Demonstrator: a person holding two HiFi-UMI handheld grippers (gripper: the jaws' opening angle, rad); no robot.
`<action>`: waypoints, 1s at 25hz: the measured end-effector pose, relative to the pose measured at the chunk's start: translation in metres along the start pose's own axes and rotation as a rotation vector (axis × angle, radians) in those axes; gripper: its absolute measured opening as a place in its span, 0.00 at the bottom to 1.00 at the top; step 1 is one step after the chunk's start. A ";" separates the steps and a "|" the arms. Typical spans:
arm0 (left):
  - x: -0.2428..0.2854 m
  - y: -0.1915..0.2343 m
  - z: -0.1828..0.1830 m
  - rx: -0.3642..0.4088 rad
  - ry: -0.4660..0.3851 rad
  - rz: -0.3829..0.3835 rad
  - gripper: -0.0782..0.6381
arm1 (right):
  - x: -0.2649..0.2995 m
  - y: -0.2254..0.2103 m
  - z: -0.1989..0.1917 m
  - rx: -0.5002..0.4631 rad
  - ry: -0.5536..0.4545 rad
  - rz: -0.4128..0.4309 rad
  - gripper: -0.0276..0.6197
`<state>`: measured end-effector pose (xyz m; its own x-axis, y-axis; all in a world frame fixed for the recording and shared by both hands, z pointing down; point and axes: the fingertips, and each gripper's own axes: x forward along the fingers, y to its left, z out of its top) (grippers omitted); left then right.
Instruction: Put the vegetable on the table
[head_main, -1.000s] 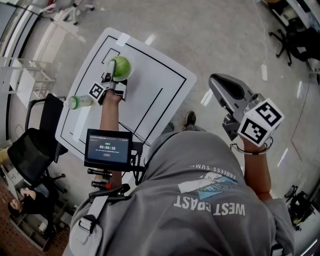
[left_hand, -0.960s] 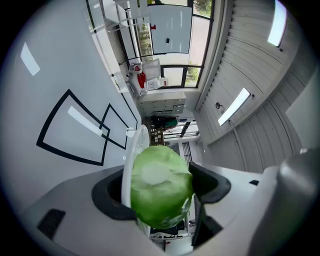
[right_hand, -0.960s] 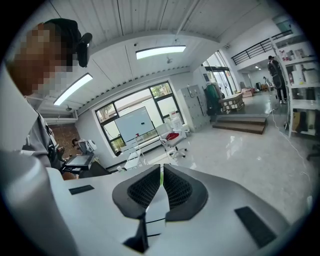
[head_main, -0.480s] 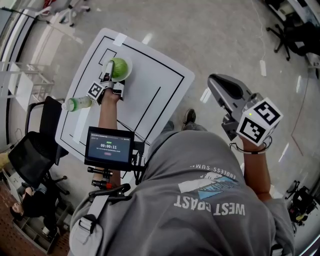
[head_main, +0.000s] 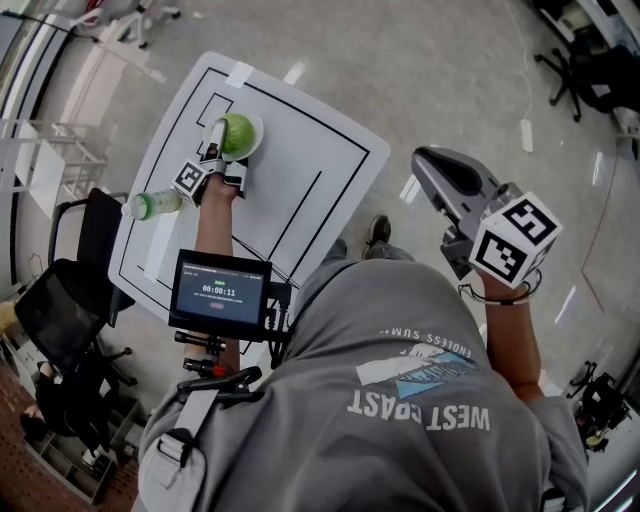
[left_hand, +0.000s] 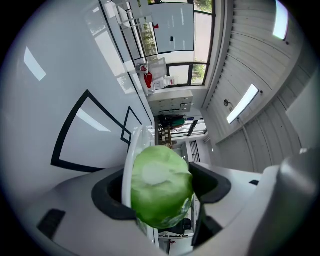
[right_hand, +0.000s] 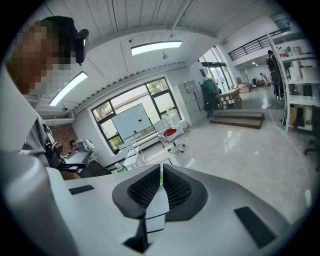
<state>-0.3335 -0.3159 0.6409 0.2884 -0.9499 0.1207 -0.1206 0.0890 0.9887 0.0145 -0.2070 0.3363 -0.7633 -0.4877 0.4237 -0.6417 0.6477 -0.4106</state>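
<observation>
Cabbage (head_main: 238, 133), green, gripped in left tongs (head_main: 227, 147) against white plate (head_main: 258, 127) on table (head_main: 300, 170), right tongs (right_hand: 161, 182) closed, empty

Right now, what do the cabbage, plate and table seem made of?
Cabbage: waxy green with a pale stem patch, real or a plastic replica; I cannot tell which. Plate: thin white rim that looks slightly see-through, likely plastic. Table: smooth white top with black lines and glare streaks, probably glossy laminate or a printed sheet.
</observation>
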 end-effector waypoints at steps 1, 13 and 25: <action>0.000 0.001 0.001 -0.001 -0.003 -0.005 0.57 | 0.001 0.000 -0.001 0.002 0.003 0.001 0.06; -0.003 -0.003 -0.002 0.062 0.025 0.019 0.57 | 0.008 -0.001 -0.010 0.020 0.032 0.009 0.06; -0.005 0.004 -0.002 0.089 0.046 0.049 0.57 | 0.014 -0.011 -0.039 0.083 0.097 -0.013 0.06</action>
<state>-0.3337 -0.3100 0.6445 0.3228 -0.9303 0.1743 -0.2192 0.1057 0.9699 0.0138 -0.1984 0.3789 -0.7465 -0.4344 0.5039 -0.6587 0.5892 -0.4679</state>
